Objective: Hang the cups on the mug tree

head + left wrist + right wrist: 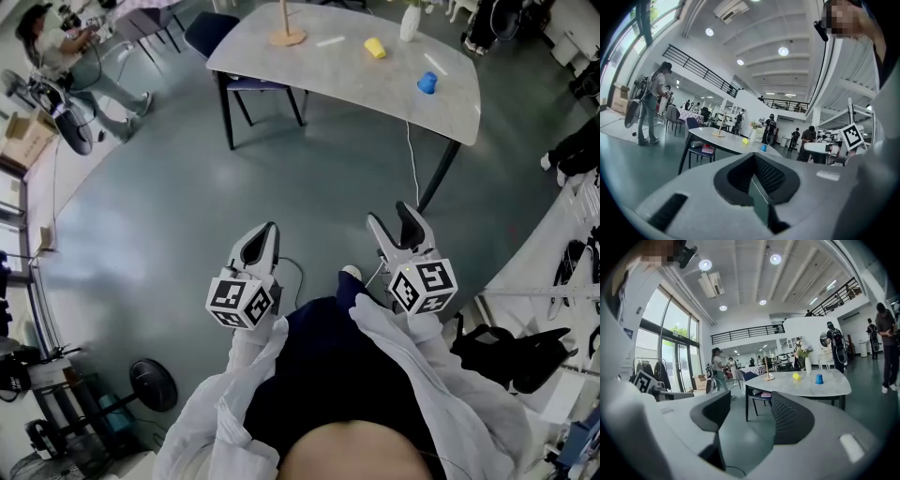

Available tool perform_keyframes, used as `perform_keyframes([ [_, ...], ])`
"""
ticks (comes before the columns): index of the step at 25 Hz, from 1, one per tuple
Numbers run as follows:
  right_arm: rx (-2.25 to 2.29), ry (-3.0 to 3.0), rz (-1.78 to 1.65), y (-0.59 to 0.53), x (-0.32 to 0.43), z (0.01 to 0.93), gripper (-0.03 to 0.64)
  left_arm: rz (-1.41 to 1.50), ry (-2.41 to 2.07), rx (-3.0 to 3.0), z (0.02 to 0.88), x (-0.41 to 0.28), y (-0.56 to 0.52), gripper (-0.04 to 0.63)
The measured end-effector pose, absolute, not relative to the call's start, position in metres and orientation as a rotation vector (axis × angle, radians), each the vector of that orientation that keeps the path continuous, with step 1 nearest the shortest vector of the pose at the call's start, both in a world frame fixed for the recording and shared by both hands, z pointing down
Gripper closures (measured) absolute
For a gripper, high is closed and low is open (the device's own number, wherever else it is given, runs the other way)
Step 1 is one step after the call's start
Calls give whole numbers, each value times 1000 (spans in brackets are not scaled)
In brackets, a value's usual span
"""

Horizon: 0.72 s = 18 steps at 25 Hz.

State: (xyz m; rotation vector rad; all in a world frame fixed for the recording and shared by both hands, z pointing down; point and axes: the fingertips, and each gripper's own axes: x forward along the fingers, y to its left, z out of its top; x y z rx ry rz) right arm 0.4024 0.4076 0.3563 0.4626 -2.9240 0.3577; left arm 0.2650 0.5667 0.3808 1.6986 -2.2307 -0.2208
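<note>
Left tongs [266, 232]: lower centre-left of the head view, jaws closed together with nothing between them.
Right tongs [390, 218]: lower centre-right, jaws spread apart, empty.
Surface [347, 80]: top of the frame, well apart from both tongs.
Mug tree [286, 28]: upright at the surface's upper left.
Yellow cup [374, 48]: on its side, upper middle of the surface.
Blue cup [427, 83]: lower right of the yellow cup.
</note>
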Motion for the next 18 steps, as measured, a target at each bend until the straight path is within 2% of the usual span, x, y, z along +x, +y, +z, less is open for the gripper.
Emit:
perform_keyframes([
  [9,430,-2934,359,380,370,359,351,-231,-2241,1631,392,238,553,598],
  [18,357,-2953,311,286,295,360,351,-235,-2279,1598,395,171,459,598],
])
